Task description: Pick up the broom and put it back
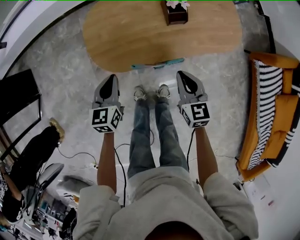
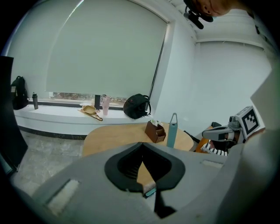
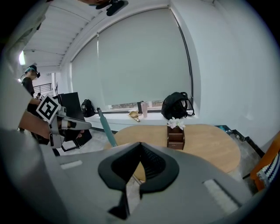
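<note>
Two grippers are held out side by side over the grey floor [image 1: 70, 79], one on each side of the person's legs. The left gripper [image 1: 111, 77] has its jaws pressed together with nothing between them, and so has the right gripper [image 1: 182, 74]. The broom [image 1: 157, 63] is at the near edge of the oval wooden tabletop [image 1: 126, 33], just ahead of the person's shoes [image 1: 151, 92]. Its teal handle stands up beside the tabletop, apart from both grippers. A small brown box [image 1: 175, 14] with white flowers sits on the tabletop, and an orange sofa [image 1: 276, 117] stands at the right.
</note>
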Demonstrator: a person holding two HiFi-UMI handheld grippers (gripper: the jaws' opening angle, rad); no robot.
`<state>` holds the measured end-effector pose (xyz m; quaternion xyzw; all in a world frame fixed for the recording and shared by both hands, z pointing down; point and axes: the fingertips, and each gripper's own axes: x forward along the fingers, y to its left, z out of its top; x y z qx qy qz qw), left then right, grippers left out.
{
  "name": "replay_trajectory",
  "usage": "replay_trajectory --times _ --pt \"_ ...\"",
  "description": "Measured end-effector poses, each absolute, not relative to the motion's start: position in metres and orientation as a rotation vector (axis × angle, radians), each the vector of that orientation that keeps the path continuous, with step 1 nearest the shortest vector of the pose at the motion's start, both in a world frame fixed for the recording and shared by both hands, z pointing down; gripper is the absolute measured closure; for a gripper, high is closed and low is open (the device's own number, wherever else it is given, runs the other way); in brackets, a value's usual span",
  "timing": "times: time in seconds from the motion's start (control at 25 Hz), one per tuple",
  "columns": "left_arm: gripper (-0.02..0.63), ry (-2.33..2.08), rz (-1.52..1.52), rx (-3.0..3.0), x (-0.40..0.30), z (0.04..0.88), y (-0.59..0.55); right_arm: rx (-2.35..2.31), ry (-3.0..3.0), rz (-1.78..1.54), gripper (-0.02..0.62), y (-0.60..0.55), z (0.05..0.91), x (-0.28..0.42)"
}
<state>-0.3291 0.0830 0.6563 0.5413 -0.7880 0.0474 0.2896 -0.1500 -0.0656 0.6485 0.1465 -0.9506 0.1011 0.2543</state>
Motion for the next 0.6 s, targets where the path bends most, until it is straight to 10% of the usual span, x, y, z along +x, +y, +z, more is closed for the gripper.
replay_trajectory --times 0.6 --pt "0.604 -2.139 0.113 1.372 -0.333 0.696 0.102 0.241 -2.571 0.241 0.594 -0.03 0.715 -0.177"
